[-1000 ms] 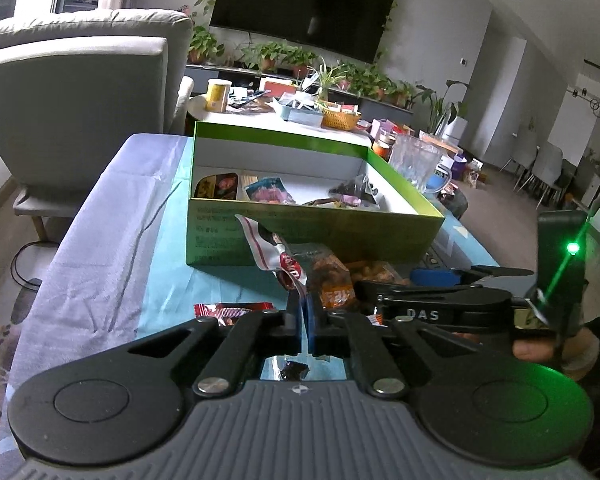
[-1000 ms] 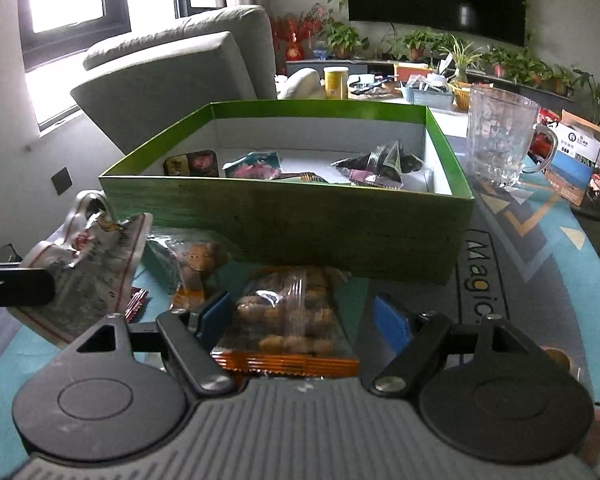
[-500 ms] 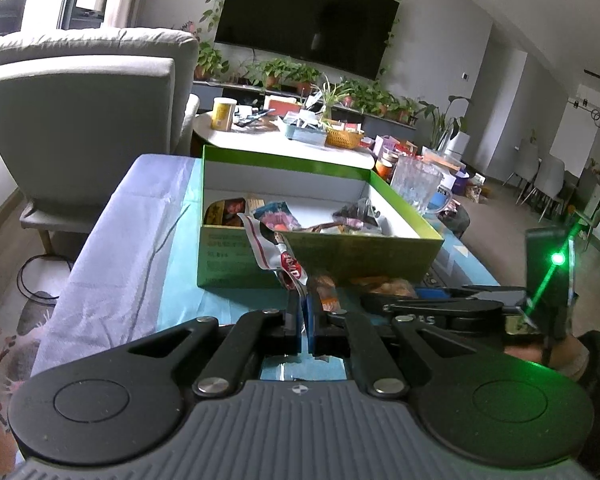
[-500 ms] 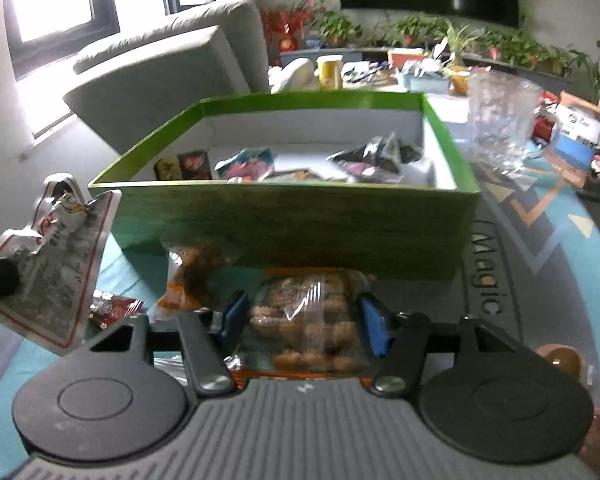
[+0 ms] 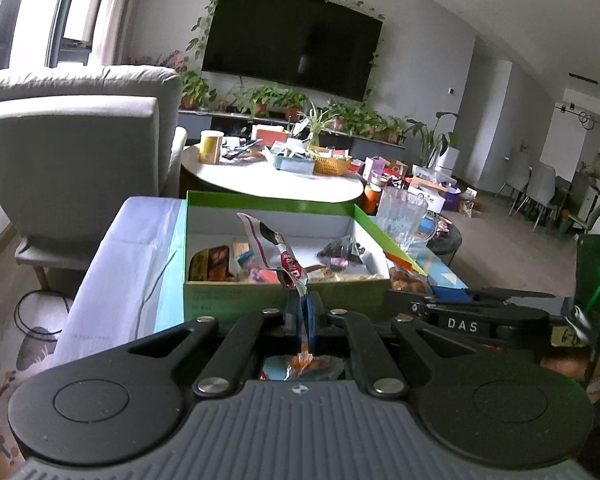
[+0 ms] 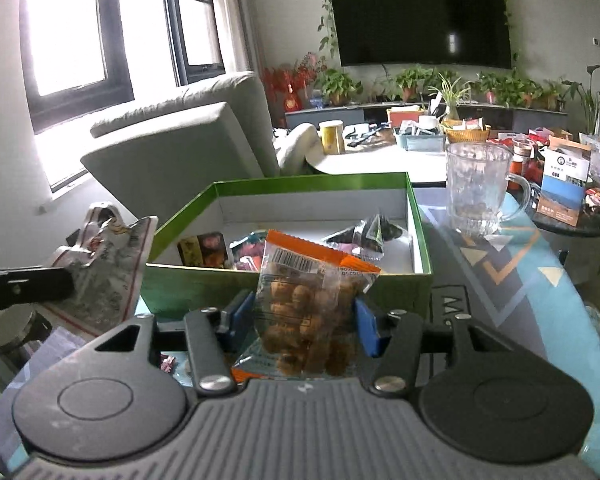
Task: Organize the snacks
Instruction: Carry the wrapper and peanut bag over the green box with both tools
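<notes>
A green box (image 5: 284, 300) with a white inside stands ahead on the table and holds several snack packets; it also shows in the right wrist view (image 6: 284, 288). My left gripper (image 5: 302, 314) is shut on a red-and-white snack packet (image 5: 274, 250) and holds it up in front of the box's near wall. My right gripper (image 6: 300, 320) is shut on a clear orange-edged packet of fried snacks (image 6: 308, 304), raised off the table before the box. The left gripper's packet (image 6: 108, 264) shows at the left of the right wrist view.
A glass mug (image 6: 480, 192) stands right of the box. A grey armchair (image 5: 68, 160) is at the left. A round white table (image 5: 272, 184) with clutter lies behind the box. A small red packet (image 6: 167, 361) lies on the teal mat under my right gripper.
My right gripper closed on the orange packet and lifted it off the table. My left gripper rose with its packet, up to the level of the box rim.
</notes>
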A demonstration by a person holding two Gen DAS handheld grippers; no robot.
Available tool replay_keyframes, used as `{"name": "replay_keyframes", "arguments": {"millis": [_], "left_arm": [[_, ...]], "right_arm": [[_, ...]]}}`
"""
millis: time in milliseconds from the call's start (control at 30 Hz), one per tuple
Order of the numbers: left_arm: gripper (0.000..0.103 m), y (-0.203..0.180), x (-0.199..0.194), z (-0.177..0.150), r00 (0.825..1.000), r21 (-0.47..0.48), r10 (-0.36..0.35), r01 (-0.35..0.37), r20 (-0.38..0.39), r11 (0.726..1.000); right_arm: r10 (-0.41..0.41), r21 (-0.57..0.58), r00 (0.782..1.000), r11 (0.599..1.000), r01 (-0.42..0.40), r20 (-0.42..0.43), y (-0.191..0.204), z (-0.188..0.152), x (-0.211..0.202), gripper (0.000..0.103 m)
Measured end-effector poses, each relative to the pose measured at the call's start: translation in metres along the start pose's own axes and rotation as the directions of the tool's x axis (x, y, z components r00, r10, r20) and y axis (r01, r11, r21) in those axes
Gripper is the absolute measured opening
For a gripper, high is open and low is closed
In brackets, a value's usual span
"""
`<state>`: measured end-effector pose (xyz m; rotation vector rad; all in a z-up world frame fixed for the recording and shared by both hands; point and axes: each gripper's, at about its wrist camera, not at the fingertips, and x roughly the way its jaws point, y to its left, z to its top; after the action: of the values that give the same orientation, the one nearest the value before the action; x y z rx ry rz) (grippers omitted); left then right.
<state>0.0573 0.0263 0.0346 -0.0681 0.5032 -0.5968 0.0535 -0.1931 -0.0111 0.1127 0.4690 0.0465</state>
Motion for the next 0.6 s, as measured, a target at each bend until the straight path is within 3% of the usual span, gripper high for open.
{"name": "replay_keyframes", "arguments": {"millis": [600], "left_arm": [[0.003, -0.004, 0.050, 0.041, 0.999, 0.041, 0.003, -0.005, 0.042, 0.999]], "right_arm": [[0.001, -0.009, 0.994, 1.000, 0.000, 0.108, -0.009, 0.039, 0.013, 0.053]]}}
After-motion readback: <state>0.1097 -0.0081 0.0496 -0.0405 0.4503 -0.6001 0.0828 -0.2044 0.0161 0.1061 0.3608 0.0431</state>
